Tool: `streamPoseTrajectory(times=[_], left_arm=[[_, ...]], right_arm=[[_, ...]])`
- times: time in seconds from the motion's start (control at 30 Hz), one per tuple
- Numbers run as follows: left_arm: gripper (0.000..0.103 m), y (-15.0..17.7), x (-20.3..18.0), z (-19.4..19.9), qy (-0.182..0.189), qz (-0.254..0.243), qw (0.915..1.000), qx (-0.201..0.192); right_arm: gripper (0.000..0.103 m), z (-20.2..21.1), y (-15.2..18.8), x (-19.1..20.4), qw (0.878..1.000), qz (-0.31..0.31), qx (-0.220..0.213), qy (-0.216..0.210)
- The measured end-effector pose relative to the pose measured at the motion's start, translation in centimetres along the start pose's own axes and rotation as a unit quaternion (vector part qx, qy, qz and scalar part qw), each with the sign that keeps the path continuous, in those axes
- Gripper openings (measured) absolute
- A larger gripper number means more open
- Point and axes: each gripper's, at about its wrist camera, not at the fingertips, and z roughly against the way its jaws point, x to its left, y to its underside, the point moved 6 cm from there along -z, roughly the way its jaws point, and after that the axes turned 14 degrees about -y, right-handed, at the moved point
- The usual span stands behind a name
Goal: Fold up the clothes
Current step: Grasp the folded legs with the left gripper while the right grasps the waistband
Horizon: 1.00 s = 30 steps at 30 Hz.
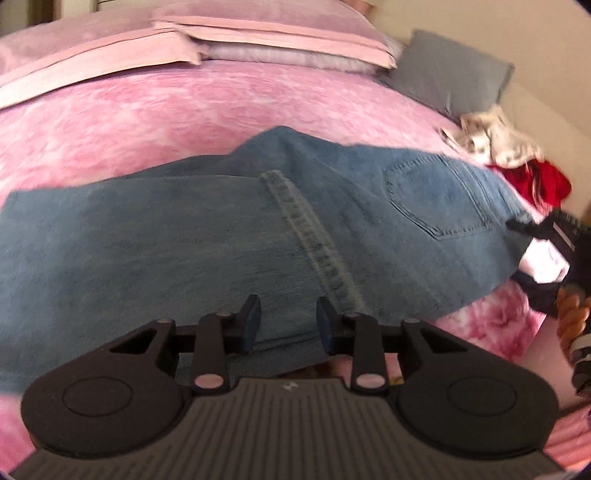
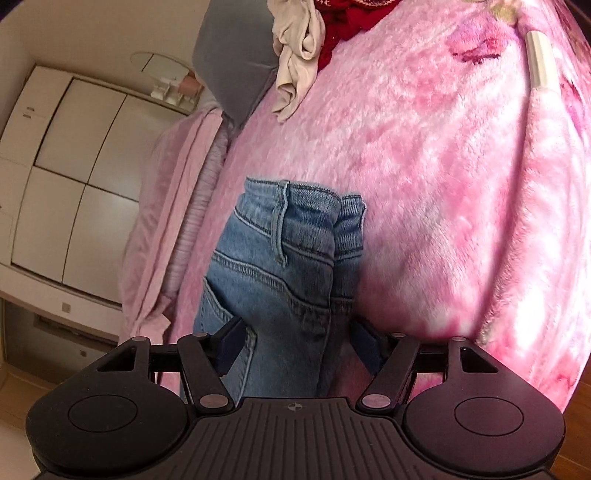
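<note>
My left hand-held gripper (image 1: 284,323) tips steeply down over the jeans (image 1: 229,236), its jaws narrowed but with a gap between the blue pads (image 1: 251,325). The near edge of the denim lies in that gap; I cannot tell whether the pads press on it. My right hand-held gripper (image 2: 299,347) points more shallowly, jaws wide, straddling the waistband end of the jeans (image 2: 280,258), with the pads standing at either side of the bunched cloth and not clearly pinching it.

The jeans are mid-blue denim, spread flat across the bed (image 1: 166,103), with a stitched seam running toward my left jaws and a patch back pocket (image 1: 436,195) sewn with double stitching. From the right wrist the waistband shows a belt loop (image 2: 279,225) and stands folded in a ridge.

The bed cover is fluffy pink plush with mottled floral markings. Pale pink pillows (image 1: 258,29) are stacked at the head, with a grey pillow (image 1: 447,77) beside them. Beyond the jeans lie a crumpled cream garment (image 1: 491,136) and a red one (image 1: 535,184), touching each other.
</note>
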Motion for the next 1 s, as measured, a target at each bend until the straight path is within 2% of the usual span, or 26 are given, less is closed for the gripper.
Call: streamPoseTrajectory(times=[0.1, 0.17, 0.23, 0.33, 0.43, 0.53, 0.67, 0.73, 0.8, 0.9, 1.0], left_arm=[[0.027, 0.5, 2.7, 1.3, -0.017, 0.024, 0.9996, -0.002], [0.027, 0.7, 4.6, 2.0, -0.031, 0.040, 0.9987, 0.000], [0.027, 0.9, 6.7, 2.5, -0.046, 0.061, 0.9970, 0.003], [0.027, 1.2, 10.0, 3.2, -0.064, 0.098, 0.9931, 0.008], [0.027, 1.3, 12.6, 4.0, -0.072, 0.125, 0.9895, 0.004], [0.027, 1.4, 14.8, 4.5, -0.077, 0.145, 0.9864, -0.003], [0.026, 1.8, 16.9, 4.8, -0.078, 0.163, 0.9835, -0.006], [0.026, 1.8, 17.8, 5.0, -0.077, 0.170, 0.9823, -0.011], [0.026, 1.8, 18.9, 5.2, -0.074, 0.180, 0.9806, -0.017], [0.026, 2.0, 20.2, 5.7, -0.070, 0.197, 0.9776, -0.026], [0.026, 2.5, 21.8, 6.2, -0.067, 0.218, 0.9732, -0.029]], right_arm=[[0.067, -0.4, -0.1, 0.0, 1.000, 0.005, -0.002, -0.001], [0.063, -0.8, -0.1, 0.1, 1.000, 0.015, 0.000, 0.007], [0.031, -1.2, -0.1, -0.3, 1.000, 0.025, 0.002, 0.019], [0.023, -1.3, 0.0, -0.7, 0.999, 0.028, 0.004, 0.025], [0.018, -1.9, 0.5, 0.6, 0.994, 0.079, 0.018, 0.074], [0.016, -3.1, 1.8, 3.3, 0.974, 0.175, 0.028, 0.145], [0.012, -3.9, 4.4, 7.1, 0.930, 0.309, 0.015, 0.197], [0.011, -4.2, 6.2, 9.3, 0.902, 0.379, 0.006, 0.207], [0.010, -4.7, 8.6, 12.3, 0.871, 0.448, -0.003, 0.200], [0.010, -5.9, 13.8, 17.6, 0.819, 0.551, -0.006, 0.159], [0.011, -6.9, 22.5, 22.0, 0.749, 0.657, 0.016, 0.090]])
